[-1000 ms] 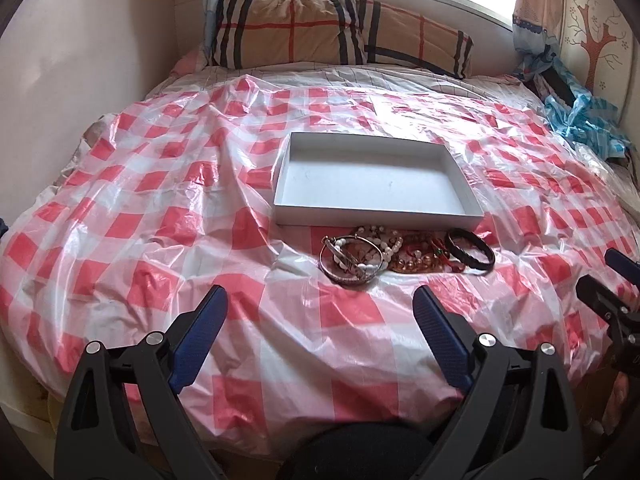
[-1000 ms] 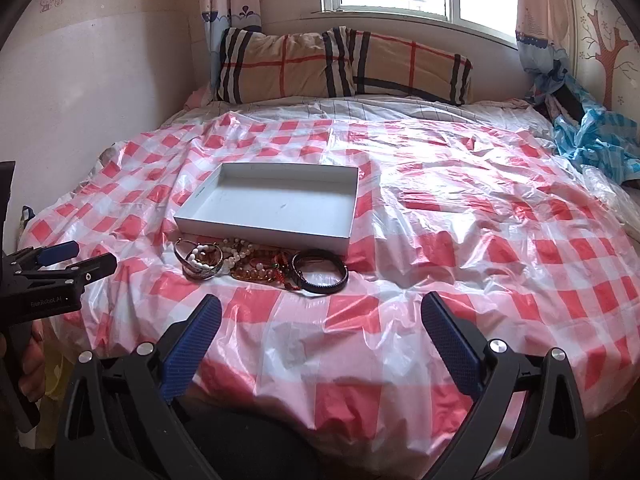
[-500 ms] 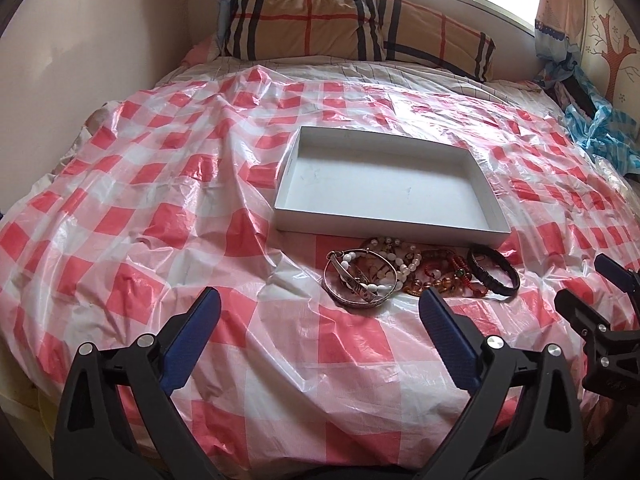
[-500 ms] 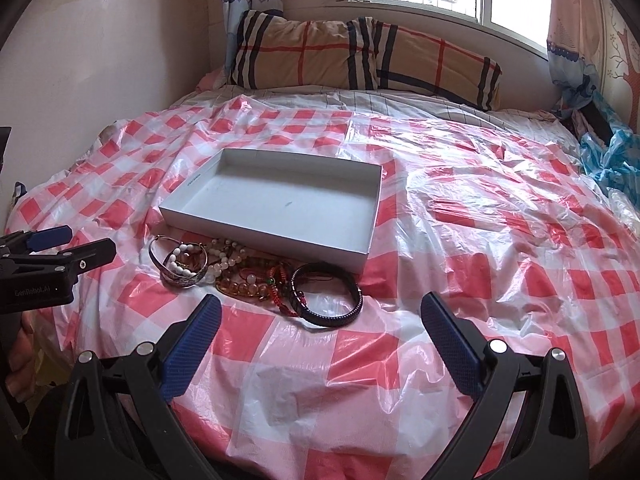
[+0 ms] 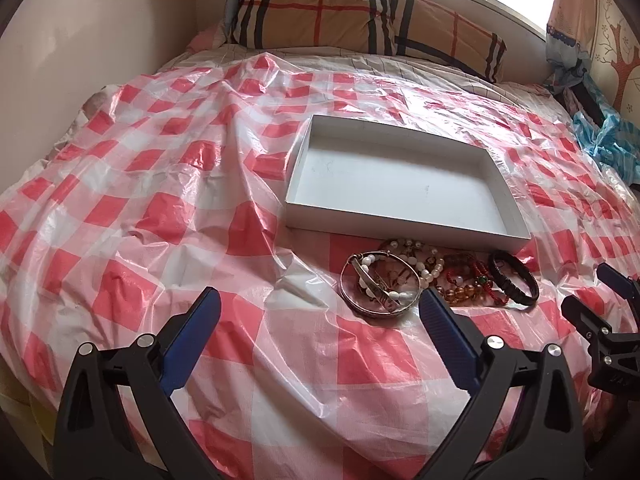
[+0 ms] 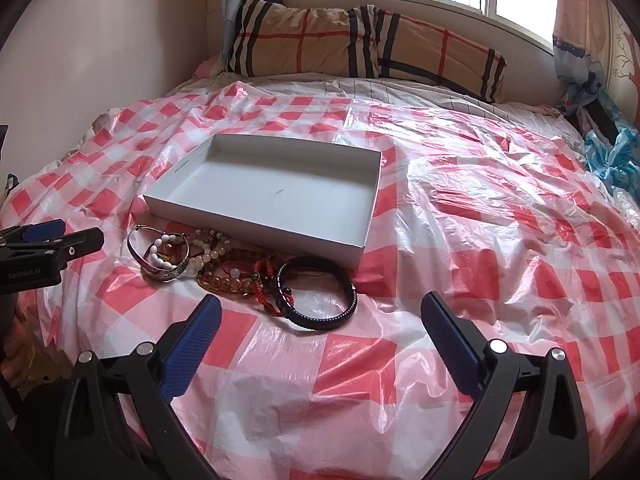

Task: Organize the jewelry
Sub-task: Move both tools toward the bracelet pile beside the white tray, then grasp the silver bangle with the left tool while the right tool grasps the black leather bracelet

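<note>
A shallow white box lies on the bed with nothing inside. Just in front of it sits a pile of jewelry: a silver bangle, white and amber bead strands, red cord pieces and a black braided bracelet. My left gripper is open above the sheet, short of the bangle. My right gripper is open too, close to the black bracelet. Nothing is between either pair of fingers.
A red-and-white checked plastic sheet covers the whole bed. Plaid pillows lie under the window at the far end. A wall runs along the left; blue crumpled fabric sits at the right edge.
Both grippers have moved forward toward the box and the jewelry pile, which now look larger and nearer. Both stay open. Nothing on the bed has shifted.
</note>
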`<state>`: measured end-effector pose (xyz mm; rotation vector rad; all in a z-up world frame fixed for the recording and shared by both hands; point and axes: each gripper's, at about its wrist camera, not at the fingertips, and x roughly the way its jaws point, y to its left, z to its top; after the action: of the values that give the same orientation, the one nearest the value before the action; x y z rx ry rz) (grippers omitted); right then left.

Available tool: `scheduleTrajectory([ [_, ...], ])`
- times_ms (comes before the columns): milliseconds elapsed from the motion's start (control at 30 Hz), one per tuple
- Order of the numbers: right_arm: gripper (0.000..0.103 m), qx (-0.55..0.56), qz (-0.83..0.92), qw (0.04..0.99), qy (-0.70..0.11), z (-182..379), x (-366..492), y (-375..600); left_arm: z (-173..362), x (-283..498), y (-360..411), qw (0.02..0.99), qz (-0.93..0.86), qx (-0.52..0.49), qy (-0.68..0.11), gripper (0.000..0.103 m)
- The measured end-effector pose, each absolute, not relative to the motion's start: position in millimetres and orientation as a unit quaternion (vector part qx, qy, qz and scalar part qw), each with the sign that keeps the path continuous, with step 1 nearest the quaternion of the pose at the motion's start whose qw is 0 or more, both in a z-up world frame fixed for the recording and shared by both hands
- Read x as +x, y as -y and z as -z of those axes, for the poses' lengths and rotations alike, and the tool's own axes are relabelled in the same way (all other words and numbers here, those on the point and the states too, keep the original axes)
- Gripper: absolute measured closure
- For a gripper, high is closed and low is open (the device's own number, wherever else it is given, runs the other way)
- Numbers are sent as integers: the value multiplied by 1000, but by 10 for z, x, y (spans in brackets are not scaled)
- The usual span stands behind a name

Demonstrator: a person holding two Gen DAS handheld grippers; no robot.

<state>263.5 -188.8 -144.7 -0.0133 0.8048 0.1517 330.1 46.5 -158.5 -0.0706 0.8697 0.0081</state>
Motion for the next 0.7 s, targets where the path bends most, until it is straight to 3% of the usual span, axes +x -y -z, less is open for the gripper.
scheduleTrajectory([
  [467,7,-2,-88,904,-419,1792,2962,1866,1787,3680,-381,897,31,-47,-438,11],
  [533,7,-4,-90,902,-423,1833,2994,1864,1843,3718,-322,892,43,-40,-448,30],
  [567,7,-3,-91,901,-425,1851,3009,1867,1870,3737,-302,889,48,-39,-453,34],
  [633,7,0,-94,898,-429,1887,3041,1870,1932,3782,-268,881,63,-39,-467,64],
  [700,7,3,-97,895,-435,1924,3083,1872,1979,3806,-240,874,76,-40,-478,80],
])
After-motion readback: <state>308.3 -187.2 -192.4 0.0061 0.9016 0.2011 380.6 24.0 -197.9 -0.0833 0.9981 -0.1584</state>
